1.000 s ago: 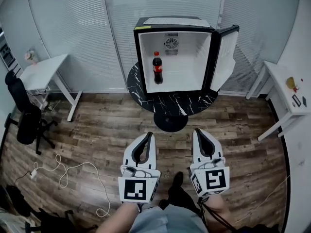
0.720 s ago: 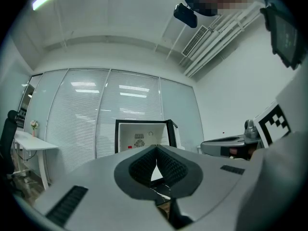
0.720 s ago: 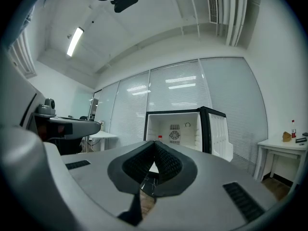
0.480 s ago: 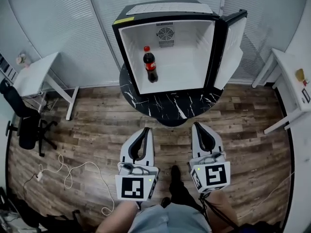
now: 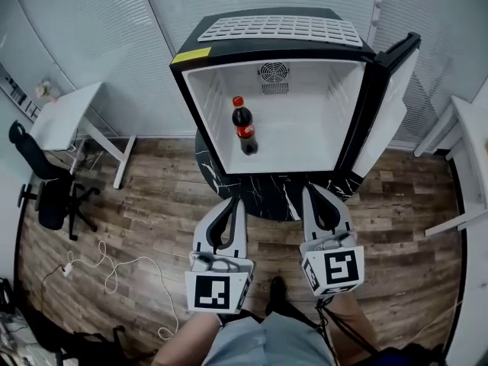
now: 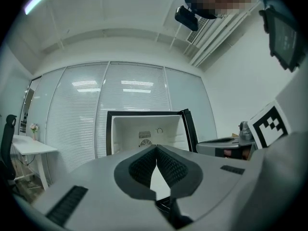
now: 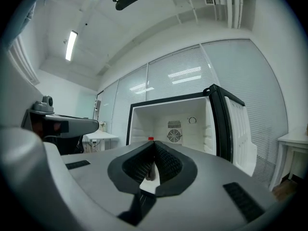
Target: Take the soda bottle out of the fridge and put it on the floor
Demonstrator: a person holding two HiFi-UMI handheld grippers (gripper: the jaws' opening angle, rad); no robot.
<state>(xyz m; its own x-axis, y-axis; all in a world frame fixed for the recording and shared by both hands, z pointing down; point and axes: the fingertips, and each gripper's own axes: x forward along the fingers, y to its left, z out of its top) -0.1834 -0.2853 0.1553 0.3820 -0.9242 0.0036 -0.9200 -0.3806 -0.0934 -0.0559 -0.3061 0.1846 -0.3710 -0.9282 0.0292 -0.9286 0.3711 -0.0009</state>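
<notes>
A dark soda bottle [image 5: 244,126] with a red cap and red label stands upright inside the open black mini fridge [image 5: 200,97], left of its middle. Both grippers are held side by side low in front of the fridge, over the wood floor. The left gripper [image 5: 233,201] is shut with nothing in it, and so is the right gripper [image 5: 312,188]. In the right gripper view the bottle's red cap [image 7: 150,139] peeks just over the touching tips of that gripper [image 7: 154,142]. In the left gripper view the shut gripper [image 6: 156,147] hides the bottle.
The fridge sits on a round black marble table [image 5: 268,195]; its door [image 5: 390,104] stands open to the right. A white desk [image 5: 70,113] and a black office chair [image 5: 50,197] are at the left, a white cable [image 5: 114,269] lies on the floor, and another white table [image 5: 473,147] is at the right.
The fridge has grown larger and come closer in the head view. Both grippers now reach up to the marble table's edge, still shut and side by side.
</notes>
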